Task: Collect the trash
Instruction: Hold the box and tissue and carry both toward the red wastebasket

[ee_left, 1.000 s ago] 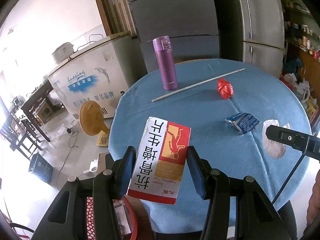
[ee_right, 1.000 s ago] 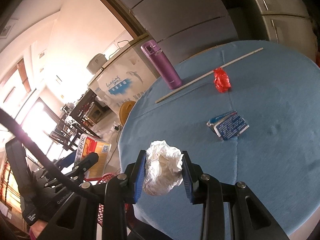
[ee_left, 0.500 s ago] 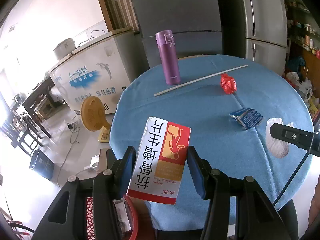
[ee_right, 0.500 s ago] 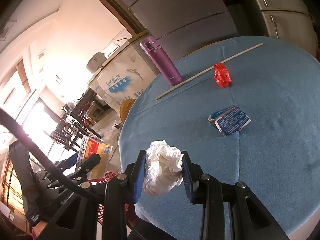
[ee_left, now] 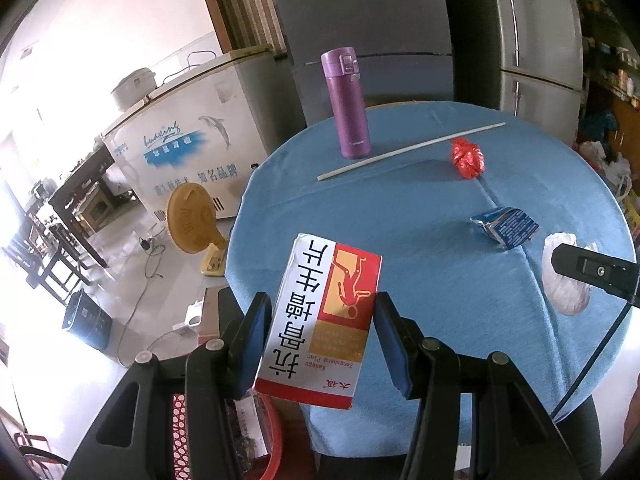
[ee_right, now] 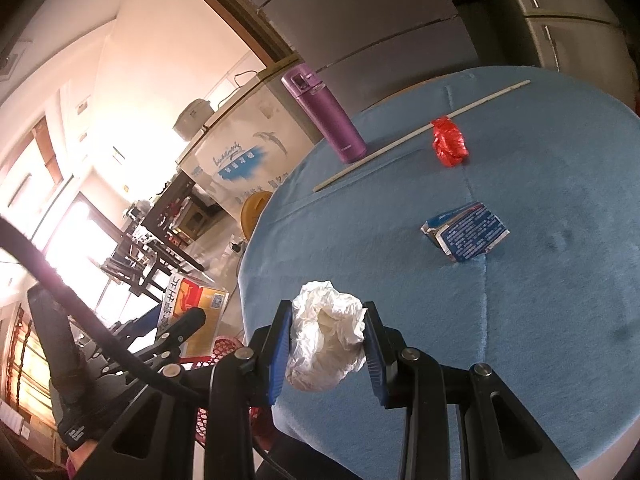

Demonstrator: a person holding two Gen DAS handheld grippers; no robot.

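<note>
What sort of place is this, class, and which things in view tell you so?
Probably a home kitchen or dining room: a tall fridge, a chest freezer with a cooker pot on top, and a round table under a blue cloth.

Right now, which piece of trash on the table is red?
The crumpled red wrapper by the long stick; the flattened carton nearer the edge is blue.

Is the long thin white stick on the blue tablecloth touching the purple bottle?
Cannot tell. In the left wrist view the stick passes right by the bottle's base; neither view shows contact or a gap.
</note>
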